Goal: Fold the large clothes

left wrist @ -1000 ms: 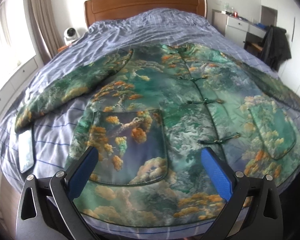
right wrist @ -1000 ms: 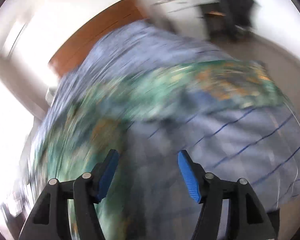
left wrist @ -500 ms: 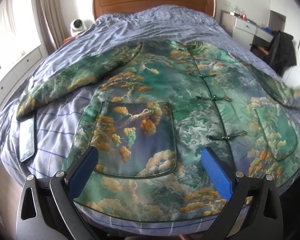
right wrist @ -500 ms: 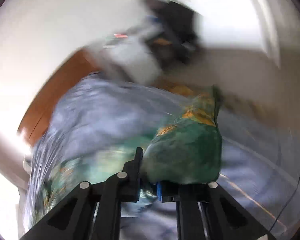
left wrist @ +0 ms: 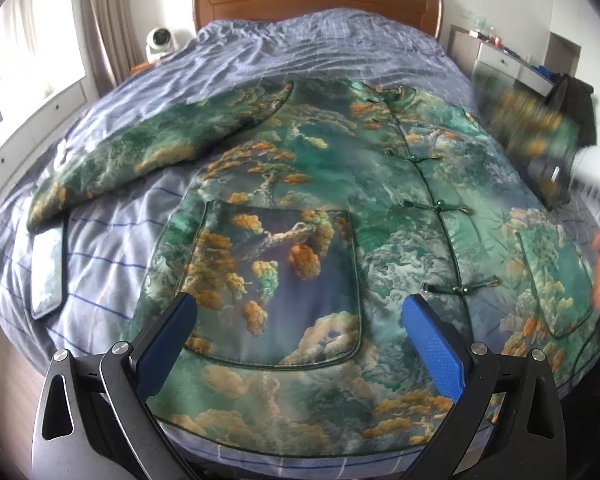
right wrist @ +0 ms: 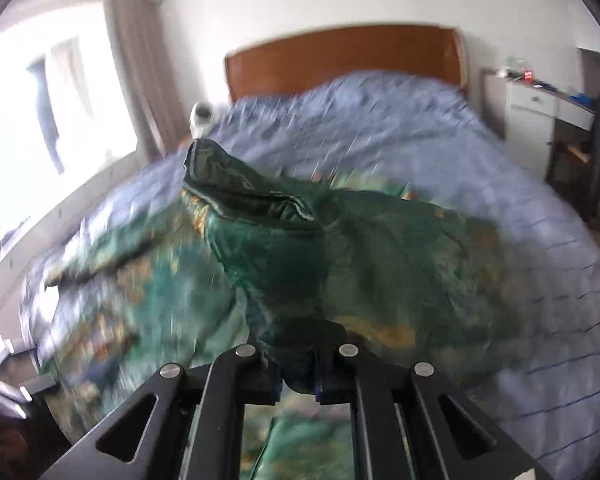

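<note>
A large green padded jacket [left wrist: 340,216] with orange tree print lies front up on the bed, knot buttons down the middle. Its left sleeve [left wrist: 148,152] lies spread out to the left. My left gripper [left wrist: 300,332] is open and empty above the jacket's lower hem. My right gripper [right wrist: 298,380] is shut on the jacket's right sleeve [right wrist: 260,216] and holds it lifted above the jacket body. In the left wrist view that lifted sleeve [left wrist: 532,128] shows blurred at the right.
The bed has a blue checked cover [left wrist: 320,48] and a wooden headboard [left wrist: 316,0]. A phone [left wrist: 48,268] lies on the bed at the left. A white fan [left wrist: 160,40] stands by the window; a white dresser [right wrist: 536,108] stands at the right.
My right gripper has closed on the right sleeve, lifted it off the bed and swung it over toward the jacket body. My left gripper stayed open and shifted slightly.
</note>
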Motion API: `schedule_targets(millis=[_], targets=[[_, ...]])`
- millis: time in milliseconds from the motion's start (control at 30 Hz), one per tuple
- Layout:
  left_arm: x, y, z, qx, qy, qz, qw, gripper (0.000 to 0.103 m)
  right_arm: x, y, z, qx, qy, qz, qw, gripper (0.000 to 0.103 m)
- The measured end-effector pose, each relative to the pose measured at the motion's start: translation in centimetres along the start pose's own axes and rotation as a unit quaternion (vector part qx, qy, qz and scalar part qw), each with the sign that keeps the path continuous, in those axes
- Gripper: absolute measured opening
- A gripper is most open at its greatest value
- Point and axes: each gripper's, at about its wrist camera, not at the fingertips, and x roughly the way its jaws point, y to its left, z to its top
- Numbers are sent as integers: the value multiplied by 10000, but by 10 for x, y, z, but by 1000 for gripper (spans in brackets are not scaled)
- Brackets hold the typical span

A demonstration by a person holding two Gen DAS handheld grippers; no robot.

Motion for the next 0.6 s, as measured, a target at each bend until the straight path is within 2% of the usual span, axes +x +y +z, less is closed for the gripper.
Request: schedule_targets(millis=[67,100,133,200,233,300,367,433,500,600], targets=[[6,1,3,-71,120,-202,9997,102,13,12,-23,-181,310,-91,9993,16],[9,-1,5,-93,169,-312,9993,102,16,16,-34,-225,436,-109,9987,23],[13,-4,8,-114,231,-474,9985,102,19,18,-41,-236,589,-49,9980,37],[20,-14,17,-95,354,-882,9954,102,13,20,-58,-195,758,130,9968,54],[23,-20,22,-69,401,-1091,9932,102,4,16,-62,-230,725,176,9969,57],[30,-35,32,-3,515,-1557,9865,102,-13,18,-69,-340,654,220,9970,60],[42,-56,46,60,709,-2092,9753,102,-35,16,-76,-446,533,180,9974,61],[57,-78,56,98,888,-2470,9649,102,-53,17,-79,-467,386,152,9980,61],[76,-102,64,156,1082,-2727,9559,102,-65,16,-78,-405,242,106,9988,61],[102,-130,65,64,1456,-2831,9480,97,-85,10,-81,-255,77,108,9996,61]])
